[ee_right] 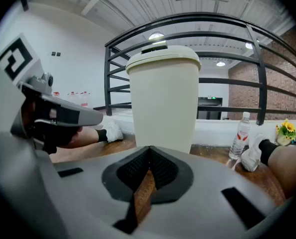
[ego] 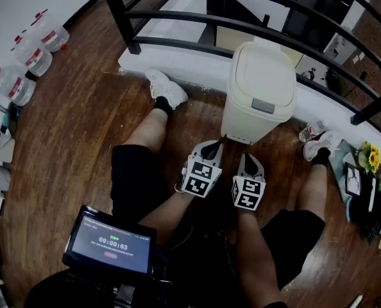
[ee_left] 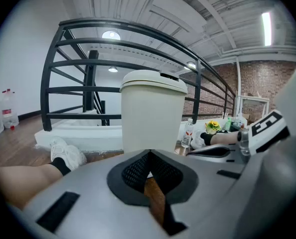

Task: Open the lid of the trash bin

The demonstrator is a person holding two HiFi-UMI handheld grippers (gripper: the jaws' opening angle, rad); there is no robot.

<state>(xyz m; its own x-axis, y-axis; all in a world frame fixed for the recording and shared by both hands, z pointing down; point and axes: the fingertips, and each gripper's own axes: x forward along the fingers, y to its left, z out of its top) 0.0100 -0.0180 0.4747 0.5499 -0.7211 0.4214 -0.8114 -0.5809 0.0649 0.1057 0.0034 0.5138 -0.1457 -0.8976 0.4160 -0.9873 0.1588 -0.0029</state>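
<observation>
The left hand-held gripper (ego: 211, 145) and the right hand-held gripper (ego: 249, 158) are being held low, side by side, both clenched on nothing. Each gripper view is showing jaw tips meeting, with only the brown wooden floor (ego: 81, 127) behind them. The cream plastic trash bin (ego: 258, 101) is standing upright just ahead of them, between the seated person's legs and near the black metal railing (ego: 177, 18). Its domed cream lid (ego: 264, 76) is sitting fully down, so the task is looking unstarted, with the reach and the opening itself both waiting. The head view is showing the lid's top and a grey latch (ego: 263, 106) at its front edge. The gripper views, looking from low down, are catching only the bin's wall and the lid's rim.
</observation>
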